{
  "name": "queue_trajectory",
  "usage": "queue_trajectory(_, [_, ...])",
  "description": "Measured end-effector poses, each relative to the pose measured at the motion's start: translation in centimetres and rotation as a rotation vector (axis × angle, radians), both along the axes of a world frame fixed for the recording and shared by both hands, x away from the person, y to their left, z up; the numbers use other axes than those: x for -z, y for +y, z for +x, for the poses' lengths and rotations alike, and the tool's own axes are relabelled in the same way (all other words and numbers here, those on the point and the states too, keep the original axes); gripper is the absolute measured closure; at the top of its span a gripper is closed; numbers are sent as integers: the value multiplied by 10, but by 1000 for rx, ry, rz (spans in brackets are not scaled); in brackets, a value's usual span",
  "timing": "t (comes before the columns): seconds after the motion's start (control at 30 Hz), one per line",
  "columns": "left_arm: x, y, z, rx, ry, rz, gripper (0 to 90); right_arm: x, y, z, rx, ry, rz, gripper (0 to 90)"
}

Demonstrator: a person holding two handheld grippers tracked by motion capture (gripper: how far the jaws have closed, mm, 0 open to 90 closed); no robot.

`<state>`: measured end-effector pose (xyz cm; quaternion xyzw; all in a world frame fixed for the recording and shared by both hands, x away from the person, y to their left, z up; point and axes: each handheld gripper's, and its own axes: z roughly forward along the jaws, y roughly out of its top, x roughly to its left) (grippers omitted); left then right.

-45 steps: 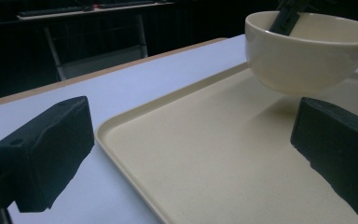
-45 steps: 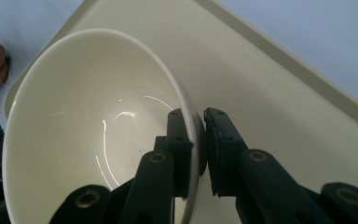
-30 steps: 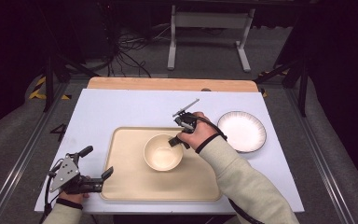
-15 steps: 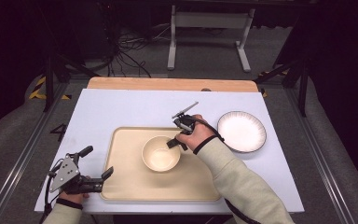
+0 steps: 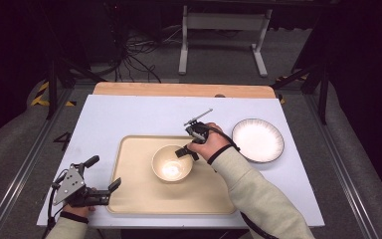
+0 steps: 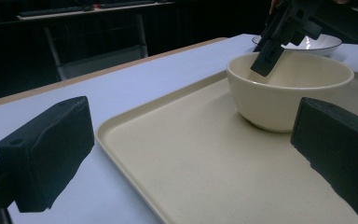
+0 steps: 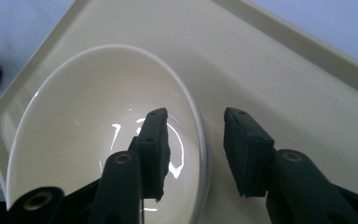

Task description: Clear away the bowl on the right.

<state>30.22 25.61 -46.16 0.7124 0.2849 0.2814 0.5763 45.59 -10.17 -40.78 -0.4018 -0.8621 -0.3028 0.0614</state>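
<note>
White desk (image 5: 129,117), tray (image 5: 129,199) | right hand-held gripper (image 7: 193,147) part-open, straddling bowl (image 5: 171,163) rim, ungripped | left hand-held gripper (image 5: 102,174) wide open, empty | next: close on rim

We are looking at what seems a lab or studio: a white-topped table (image 5: 129,119) on metal rails (image 5: 15,174), loose cables (image 5: 129,59) on grey carpet, dark surroundings.

The table (image 5: 129,114) is lit brightly from above, while the room beyond its far edge is left almost black. Glare is thrown off the inside of the bowl (image 7: 98,121) in white streaks, and a soft sheen is seen on the plate (image 5: 257,140). The near jaws are rendered soft and out of focus in the left gripper view.
</note>
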Motion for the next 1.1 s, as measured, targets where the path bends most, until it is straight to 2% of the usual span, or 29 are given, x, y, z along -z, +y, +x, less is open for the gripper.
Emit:
queue_trajectory(0.1, [0,0,0,0,0,-1,2,-3,3,-2,-1,-20,0,533])
queue_trajectory(0.27, [0,0,0,1,-1,-2,2,-10,4,-3,-3,-84,-16,445])
queue_trajectory(0.37, [0,0,0,0,-1,-2,2,-15,4,-5,1,-116,8,372])
queue_trajectory(0.47, [0,0,0,1,0,-2,2,-20,2,-6,-6,-158,3,333])
queue_trajectory(0.57, [0,0,0,1,0,-2,2,-25,0,-9,-15,-193,21,269])
queue_trajectory(0.73, [0,0,0,0,1,-3,2,-32,-6,-14,-30,-247,43,232])
queue_trajectory(0.9, [0,1,1,3,4,0,2,-39,-17,-23,-54,-324,67,222])
queue_trajectory(0.93, [0,1,1,3,4,0,2,-39,-17,-23,-54,-324,67,222])
queue_trajectory(0.97, [0,1,1,1,5,0,2,-40,-23,-26,-63,-354,61,223])
queue_trajectory(1.1, [0,1,1,-2,8,-3,2,-43,-31,-34,-86,-411,80,214])
